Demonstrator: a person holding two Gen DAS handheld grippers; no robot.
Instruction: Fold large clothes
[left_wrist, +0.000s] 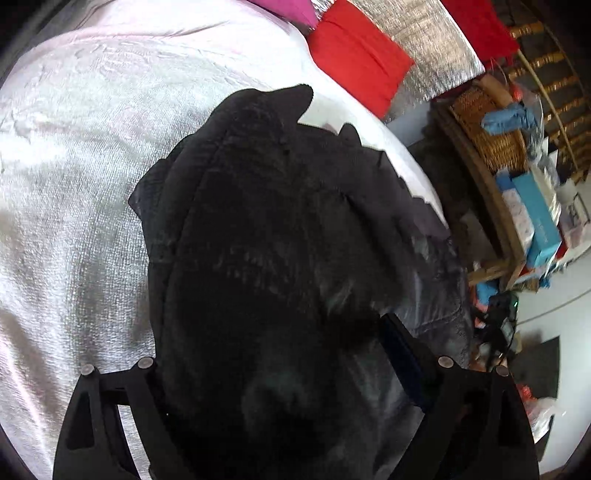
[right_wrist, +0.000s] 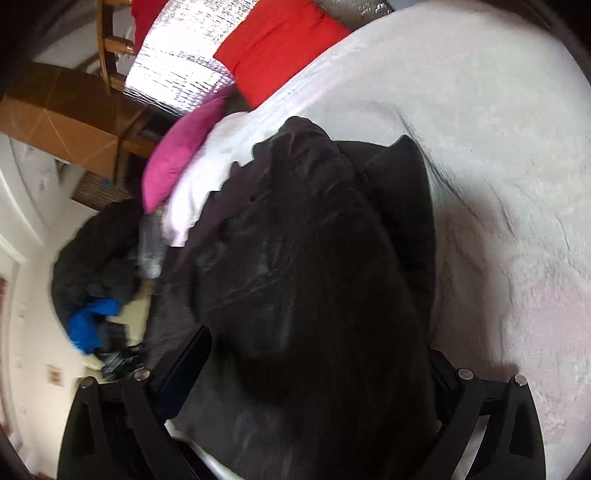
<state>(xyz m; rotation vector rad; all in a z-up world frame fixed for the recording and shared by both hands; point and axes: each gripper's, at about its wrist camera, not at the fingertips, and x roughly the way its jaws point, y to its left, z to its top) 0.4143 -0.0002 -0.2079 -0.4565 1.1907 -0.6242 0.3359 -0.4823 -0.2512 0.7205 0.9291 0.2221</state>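
Nearest the left wrist camera, the left hand-held gripper (left_wrist: 291, 373) is standing with its jaws spread wide; a dark fold of the black garment (left_wrist: 280, 236) is bulging up between the fingers, and whether the pads are pressing on it cannot be told. Nearest the right wrist camera, the right hand-held gripper (right_wrist: 314, 369) is likewise standing wide apart, its left finger (right_wrist: 184, 369) lying clear of the cloth, with the black garment (right_wrist: 317, 266) heaped in the gap.

Just beyond both grippers, the garment is lying bunched and partly doubled over on the bed, resting on the pale bedcover (left_wrist: 74, 155), which is spreading out wrinkled around it. One pointed corner of the garment is sticking up at its far end. A greyer, quilted portion is showing along its right side in the left view.

Further off, at the head of the bed, a red cushion (left_wrist: 358, 62) is leaning against a silver quilted panel (left_wrist: 436, 48), with a magenta cushion (right_wrist: 181, 151) beside it.

Farthest, off the bed's edge, a wicker basket (left_wrist: 484, 129) and blue boxes (left_wrist: 539, 221) are sitting on a wooden shelf unit; in the right view a dark pile of clothes with a blue piece (right_wrist: 88, 328) is lying on the floor beside a cardboard box (right_wrist: 62, 125).
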